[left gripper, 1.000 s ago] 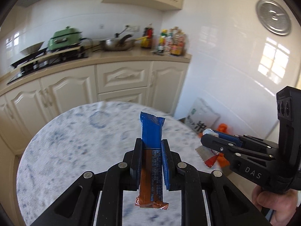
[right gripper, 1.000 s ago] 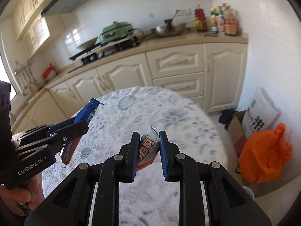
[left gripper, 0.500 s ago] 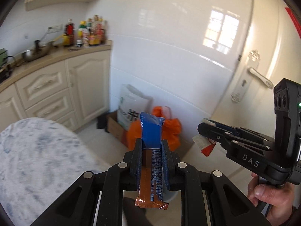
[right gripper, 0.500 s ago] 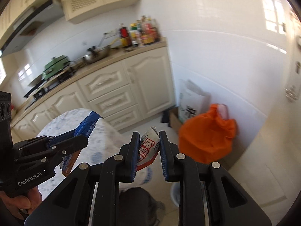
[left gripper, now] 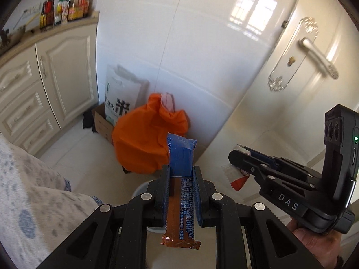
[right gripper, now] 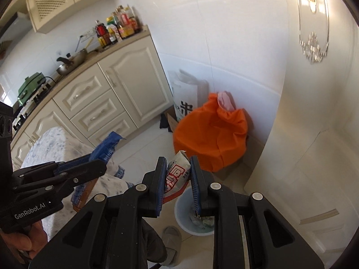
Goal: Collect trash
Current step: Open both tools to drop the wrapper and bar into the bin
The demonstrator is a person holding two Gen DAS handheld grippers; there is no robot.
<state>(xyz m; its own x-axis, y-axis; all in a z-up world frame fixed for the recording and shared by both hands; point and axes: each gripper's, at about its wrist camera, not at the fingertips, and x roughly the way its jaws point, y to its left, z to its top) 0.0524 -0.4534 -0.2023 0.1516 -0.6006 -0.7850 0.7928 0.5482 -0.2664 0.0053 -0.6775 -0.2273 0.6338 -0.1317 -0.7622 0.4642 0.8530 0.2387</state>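
My left gripper [left gripper: 181,174] is shut on a blue and brown snack wrapper [left gripper: 182,157], held upright above the floor. My right gripper [right gripper: 177,165] is shut on a white and red crumpled wrapper [right gripper: 177,173]. The right gripper also shows at the right of the left wrist view [left gripper: 237,157], with its wrapper [left gripper: 235,177] hanging below. The left gripper shows at the left of the right wrist view [right gripper: 98,168]. A pale blue bin [right gripper: 182,213] with trash in it stands on the floor just below the right gripper; in the left wrist view its rim [left gripper: 140,190] peeks out behind the fingers.
An orange bag [left gripper: 143,143] sits by the wall, with a white printed sack [left gripper: 119,98] and a cardboard box [left gripper: 102,123] beside it. Cream cabinets [right gripper: 125,89] run along the left. A door with a silver handle [left gripper: 314,53] is at the right. The marble table's edge [left gripper: 33,190] is at the lower left.
Both grippers have swung further right and down from the table toward the floor corner, still holding their wrappers. The orange bag looks nearer and the bin has come into view.
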